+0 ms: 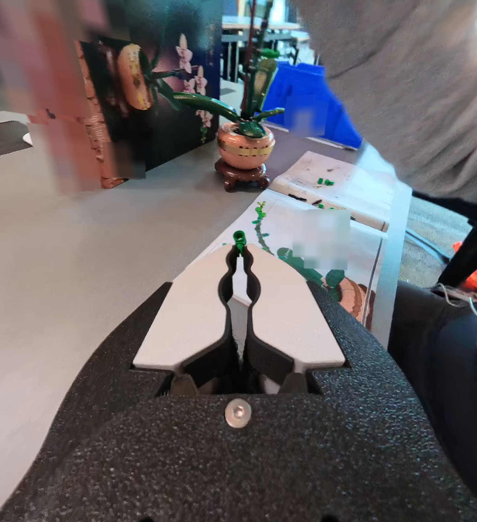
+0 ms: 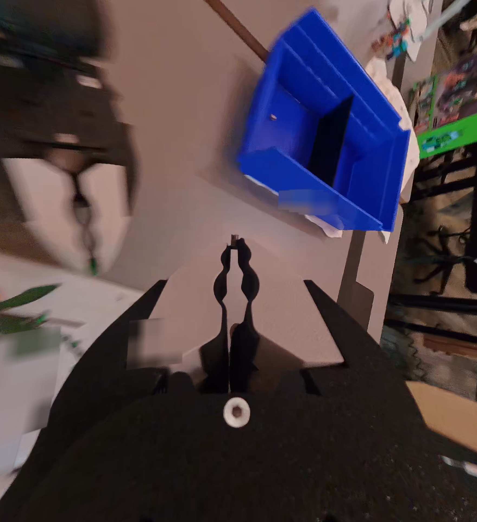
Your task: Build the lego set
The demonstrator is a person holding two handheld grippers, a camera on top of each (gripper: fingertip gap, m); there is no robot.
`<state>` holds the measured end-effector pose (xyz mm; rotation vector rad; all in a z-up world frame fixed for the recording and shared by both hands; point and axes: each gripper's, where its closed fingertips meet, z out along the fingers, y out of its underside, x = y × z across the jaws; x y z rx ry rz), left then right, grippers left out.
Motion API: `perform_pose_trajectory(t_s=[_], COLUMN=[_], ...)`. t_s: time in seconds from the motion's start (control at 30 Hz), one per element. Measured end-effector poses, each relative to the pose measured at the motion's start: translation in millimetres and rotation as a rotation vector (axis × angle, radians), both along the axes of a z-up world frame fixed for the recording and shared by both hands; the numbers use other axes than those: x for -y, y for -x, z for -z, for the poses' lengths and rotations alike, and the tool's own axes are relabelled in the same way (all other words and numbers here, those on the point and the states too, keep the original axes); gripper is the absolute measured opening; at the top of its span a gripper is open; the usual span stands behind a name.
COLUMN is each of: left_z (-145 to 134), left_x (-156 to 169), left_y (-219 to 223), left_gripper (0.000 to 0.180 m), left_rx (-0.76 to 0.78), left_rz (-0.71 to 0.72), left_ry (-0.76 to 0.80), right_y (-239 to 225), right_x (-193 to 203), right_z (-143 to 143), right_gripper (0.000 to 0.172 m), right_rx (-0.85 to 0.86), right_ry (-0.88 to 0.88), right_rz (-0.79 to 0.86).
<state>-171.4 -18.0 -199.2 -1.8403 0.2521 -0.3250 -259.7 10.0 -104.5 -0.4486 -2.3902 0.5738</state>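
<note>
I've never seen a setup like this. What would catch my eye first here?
Probably the brick-built orchid in its pink pot, standing at the far side of the grey table. Then the left claw, pinching a tiny green piece above an open instruction booklet, and the bright blue bin beyond.

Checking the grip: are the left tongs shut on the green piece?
Shut: the left tongs pinch the small green piece between their tips, its round end sticking out.
</note>
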Motion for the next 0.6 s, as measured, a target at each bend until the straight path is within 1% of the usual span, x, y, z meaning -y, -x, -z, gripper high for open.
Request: perform_pose_trajectory(t_s=[0.03,0.1,0.17,0.23,0.33,0.4,0.47,0.53,0.6], left_z=[0.5,0.6,-1.0,1.3,12.8,19.7,28.3,37.2,44.6], left_x=[-1.0,-2.9,-6.5,-10.0,-10.6,-10.0,-10.1,-10.6,-14.6], left_y=[-7.9,-26.9,-49.0,-70.5,-98.4,-117.8,-131.1,-139.2,-141.9], left_gripper=[0.003,0.003,0.003,0.003,0.003,0.003,0.003,0.003,0.003], left_rx=[-0.019,-0.034,-0.04,-0.105,-0.277,-0.344,-0.374,-0.366,-0.349], left_rz=[0.03,0.093,0.148,0.187,0.261,0.358,0.462,0.559,0.598], left_ry=[0.008,0.044,0.09,0.153,0.295,0.382,0.466,0.534,0.563], right_y=[-33.0,-94.5,-144.3,-182.6,-213.8,-226.7,-233.2,-235.0,-234.5], right_x=[9.6,19.1,22.4,18.1,4.9,3.8,2.8,-2.8,-7.5], right_z=[-4.1,-0.3,13.7,33.5,62.8,81.0,90.9,94.3,103.0], right_gripper=[0.004,0.004,0.004,0.004,0.004,0.005,0.005,0.004,0.004], right_rx=[-0.005,-0.018,-0.034,-0.124,-0.326,-0.417,-0.482,-0.521,-0.494], right_ry=[-0.023,-0.08,-0.112,-0.189,-0.333,-0.36,-0.382,-0.42,-0.481], right_rz=[-0.033,-0.063,-0.067,-0.045,0.003,0.015,0.032,0.048,0.026])
